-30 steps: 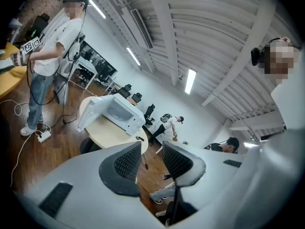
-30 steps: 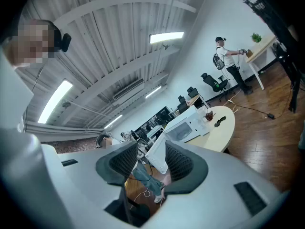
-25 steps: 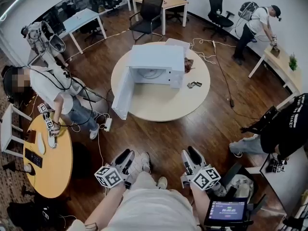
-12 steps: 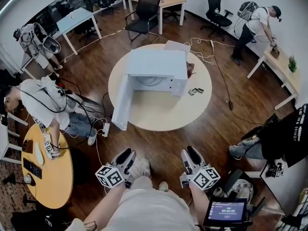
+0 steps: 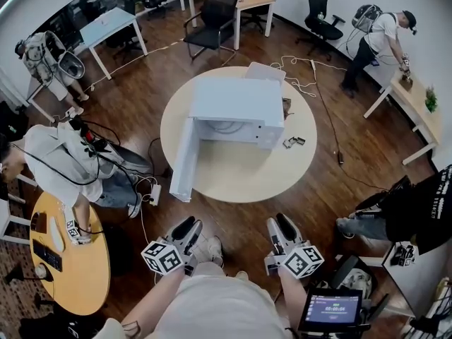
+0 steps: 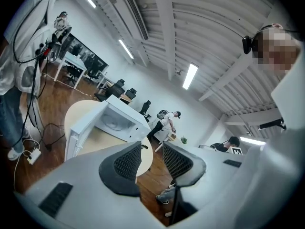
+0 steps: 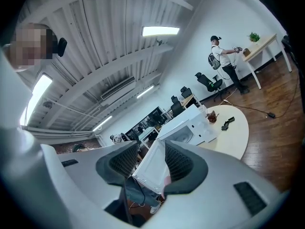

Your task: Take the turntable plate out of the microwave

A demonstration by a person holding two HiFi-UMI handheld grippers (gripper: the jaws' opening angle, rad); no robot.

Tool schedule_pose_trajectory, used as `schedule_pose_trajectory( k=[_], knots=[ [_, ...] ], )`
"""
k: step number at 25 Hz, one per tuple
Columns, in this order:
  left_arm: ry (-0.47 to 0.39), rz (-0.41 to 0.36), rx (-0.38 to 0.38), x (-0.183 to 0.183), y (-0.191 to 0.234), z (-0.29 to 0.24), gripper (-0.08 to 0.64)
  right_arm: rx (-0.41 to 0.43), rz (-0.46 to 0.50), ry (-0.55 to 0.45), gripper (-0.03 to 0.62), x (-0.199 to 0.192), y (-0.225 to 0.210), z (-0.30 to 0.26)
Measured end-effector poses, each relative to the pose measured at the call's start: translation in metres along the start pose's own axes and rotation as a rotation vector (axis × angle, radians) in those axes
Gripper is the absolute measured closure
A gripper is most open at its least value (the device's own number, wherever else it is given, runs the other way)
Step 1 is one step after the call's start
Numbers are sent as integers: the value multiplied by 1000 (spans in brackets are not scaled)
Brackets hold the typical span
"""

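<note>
A white microwave [image 5: 236, 108] stands on the round cream table [image 5: 244, 171], its door [image 5: 182, 159] swung open toward me. The glass turntable plate [image 5: 224, 126] shows faintly inside the cavity, also seen as the plate [image 6: 112, 124] in the left gripper view. My left gripper [image 5: 189, 230] and right gripper [image 5: 281, 229] hang side by side over the wooden floor, well short of the table. Both are open and empty. The microwave [image 7: 190, 125] lies ahead between the right gripper's fingers [image 7: 178, 161].
A person in white bends at a small round wooden table [image 5: 70, 260] on the left. Another person sits at the right beside a tablet [image 5: 332, 309]. Small dark items [image 5: 294, 142] lie on the cream table. Cables [image 5: 145, 189] trail across the floor at left.
The cream table and microwave have drawn nearer and shifted slightly right in the head view. Both grippers keep the same open pose. The person at left has straightened and shifted.
</note>
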State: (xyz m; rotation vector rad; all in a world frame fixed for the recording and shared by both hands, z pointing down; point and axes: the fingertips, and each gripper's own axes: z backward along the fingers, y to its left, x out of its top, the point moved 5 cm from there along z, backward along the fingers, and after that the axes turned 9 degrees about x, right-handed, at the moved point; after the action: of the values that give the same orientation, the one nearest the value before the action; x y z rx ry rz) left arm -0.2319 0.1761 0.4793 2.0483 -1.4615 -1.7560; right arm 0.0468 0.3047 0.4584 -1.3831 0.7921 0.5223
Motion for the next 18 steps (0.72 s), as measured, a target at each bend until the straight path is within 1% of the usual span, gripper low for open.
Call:
schedule_pose_trajectory(
  k=[6,10,15,18],
  knots=[
    [7,-22,-34,22,13,-17,428,-28,-21,-22,408,1,0,-28],
    [0,-36,-51,38,25,-33,428,-25,-37,-42,408,5,1,-48],
    [-2,-52,-78,59,41,-49,428,-34,-15,-44,408,3,0,-76],
    [-8,-78,-79,70,50,-57,428,-42,-18,-52,408,1,-1,-89]
  ],
)
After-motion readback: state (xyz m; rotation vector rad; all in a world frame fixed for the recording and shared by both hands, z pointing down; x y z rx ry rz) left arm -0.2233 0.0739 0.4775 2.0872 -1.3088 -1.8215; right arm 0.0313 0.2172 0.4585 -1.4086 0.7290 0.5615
